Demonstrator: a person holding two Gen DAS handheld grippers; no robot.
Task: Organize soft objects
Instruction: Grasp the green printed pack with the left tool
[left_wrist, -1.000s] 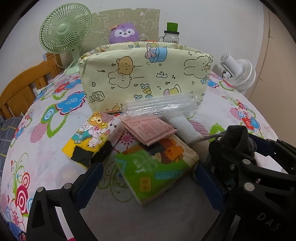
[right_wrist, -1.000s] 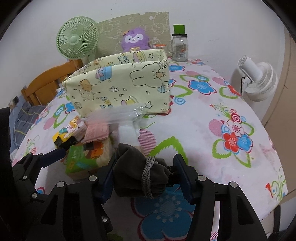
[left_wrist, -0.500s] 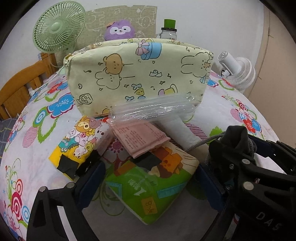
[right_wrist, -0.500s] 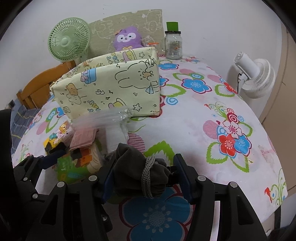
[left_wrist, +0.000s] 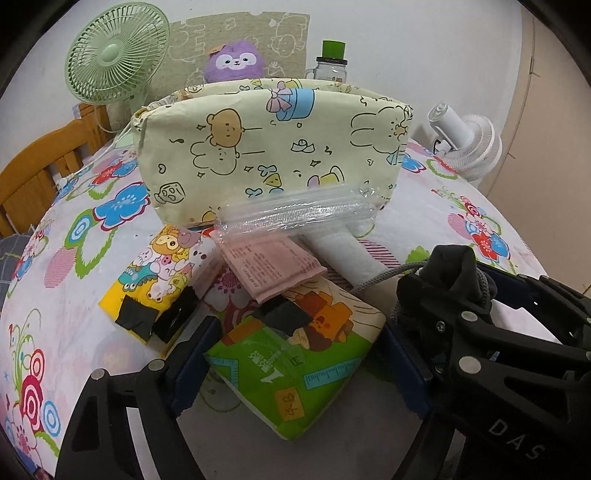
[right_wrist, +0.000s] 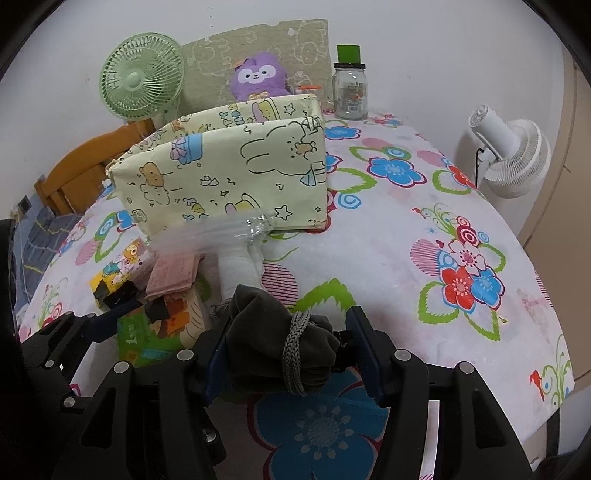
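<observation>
Mid-pickup: left gripper, jaws just closing, straddling green tissue pack, contact unclear; right gripper clamped on dark pouch. Next, likely: squeezing gently, lifting toward cartoon-print fabric bin.

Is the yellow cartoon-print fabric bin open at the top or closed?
Open. The fabric bin stands upright on the table, and its front and back walls are parted at the top, leaving a gap. Its contents cannot be seen.
</observation>
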